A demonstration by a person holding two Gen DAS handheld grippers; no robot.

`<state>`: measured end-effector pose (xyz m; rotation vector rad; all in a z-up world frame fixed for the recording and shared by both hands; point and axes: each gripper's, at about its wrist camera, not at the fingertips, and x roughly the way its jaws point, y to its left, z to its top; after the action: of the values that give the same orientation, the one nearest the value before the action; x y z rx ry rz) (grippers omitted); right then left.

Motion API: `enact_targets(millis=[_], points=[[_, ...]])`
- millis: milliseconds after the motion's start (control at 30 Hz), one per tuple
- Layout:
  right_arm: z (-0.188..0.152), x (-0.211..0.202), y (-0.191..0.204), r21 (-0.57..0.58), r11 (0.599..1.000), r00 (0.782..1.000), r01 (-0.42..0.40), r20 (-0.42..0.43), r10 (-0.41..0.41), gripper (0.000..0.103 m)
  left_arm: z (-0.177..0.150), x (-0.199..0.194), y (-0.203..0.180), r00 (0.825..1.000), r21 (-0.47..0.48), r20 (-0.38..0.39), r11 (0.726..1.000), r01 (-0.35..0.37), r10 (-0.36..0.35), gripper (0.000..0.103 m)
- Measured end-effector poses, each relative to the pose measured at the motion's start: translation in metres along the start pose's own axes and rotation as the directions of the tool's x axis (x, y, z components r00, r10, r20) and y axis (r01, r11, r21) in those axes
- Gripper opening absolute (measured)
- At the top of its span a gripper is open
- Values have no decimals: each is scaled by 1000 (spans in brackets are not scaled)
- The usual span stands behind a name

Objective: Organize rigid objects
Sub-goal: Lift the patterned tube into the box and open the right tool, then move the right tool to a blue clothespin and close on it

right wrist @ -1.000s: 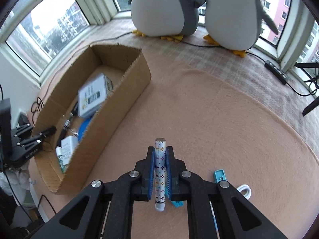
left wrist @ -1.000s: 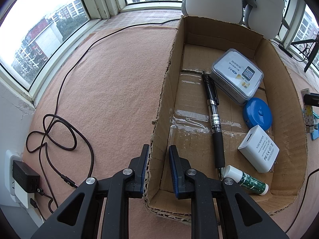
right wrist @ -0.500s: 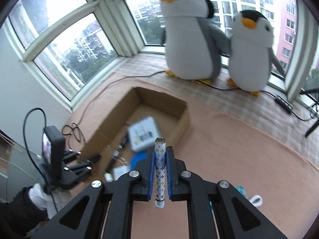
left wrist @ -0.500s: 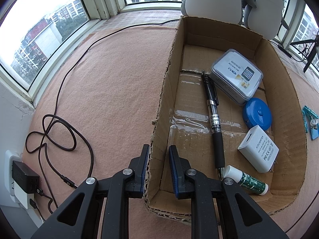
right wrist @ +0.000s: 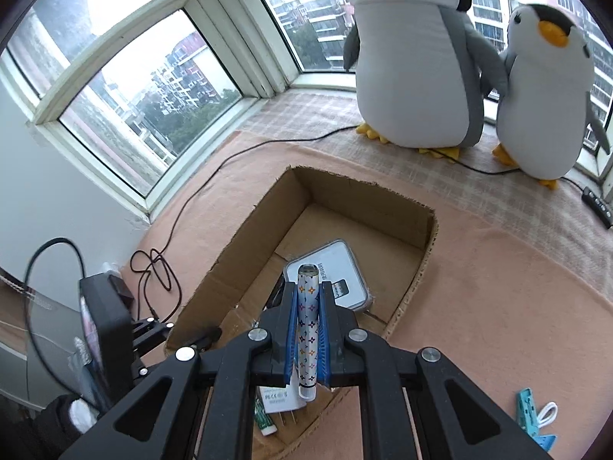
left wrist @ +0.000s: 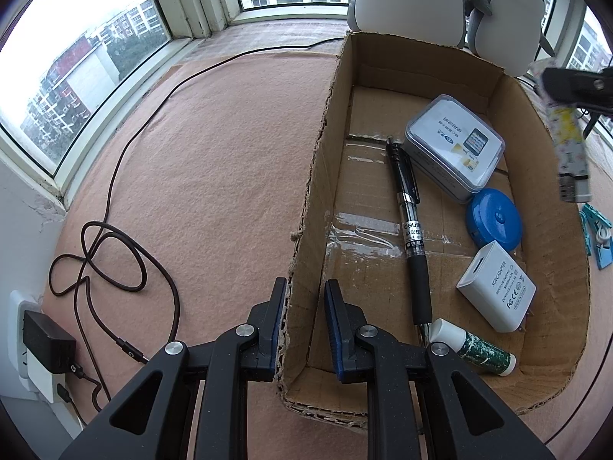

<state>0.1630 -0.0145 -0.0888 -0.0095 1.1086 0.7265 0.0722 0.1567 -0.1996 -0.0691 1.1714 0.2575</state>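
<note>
My right gripper [right wrist: 308, 299] is shut on a white patterned tube [right wrist: 307, 326] and holds it above the open cardboard box [right wrist: 360, 195]. The tube also shows in the left wrist view [left wrist: 567, 145], hanging over the box's right wall. My left gripper [left wrist: 304, 295] straddles the box's left wall [left wrist: 306, 199], one finger on each side, with a gap on the inner side. In the box lie a metal tin [left wrist: 454, 145], a black pen [left wrist: 412, 226], a blue round case [left wrist: 494, 218], a white charger [left wrist: 496, 295] and a green-white tube [left wrist: 473, 350].
Two plush penguins [right wrist: 417, 57] stand behind the box by the window. A black cable [left wrist: 115, 199] loops over the pink mat left of the box, with a plug adapter [left wrist: 46, 345] at the wall. Blue clips [right wrist: 530, 414] and a white loop lie right of the box.
My right gripper has carried the patterned tube up from the mat right of the box to above the box. The left gripper has stayed on the box wall.
</note>
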Motion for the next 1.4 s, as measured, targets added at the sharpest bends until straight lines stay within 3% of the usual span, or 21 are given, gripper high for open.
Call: enact_targets(millis=[533,633,900,1133,1400], points=[[-1,21,0,-47,994,994,99,-36,-101,10,-1,0,-1,1000,1,2,1000,-2,2,19],[-1,17,0,-50,993,994,103,-24,-104,16,-2,-1,-2,1000,3,3,1000,-4,4,19],[-6,-9,-3,-56,990,992,126,28,-125,42,-2,-2,-3,1000,8,4,1000,-7,7,19],[-19,-51,-24,-11,992,989,124,82,-123,42,-3,-3,-3,1000,7,2,1000,-5,5,19],[-70,-101,-82,71,976,972,208,95,-214,42,-4,-3,-1,1000,8,6,1000,2,-2,19]])
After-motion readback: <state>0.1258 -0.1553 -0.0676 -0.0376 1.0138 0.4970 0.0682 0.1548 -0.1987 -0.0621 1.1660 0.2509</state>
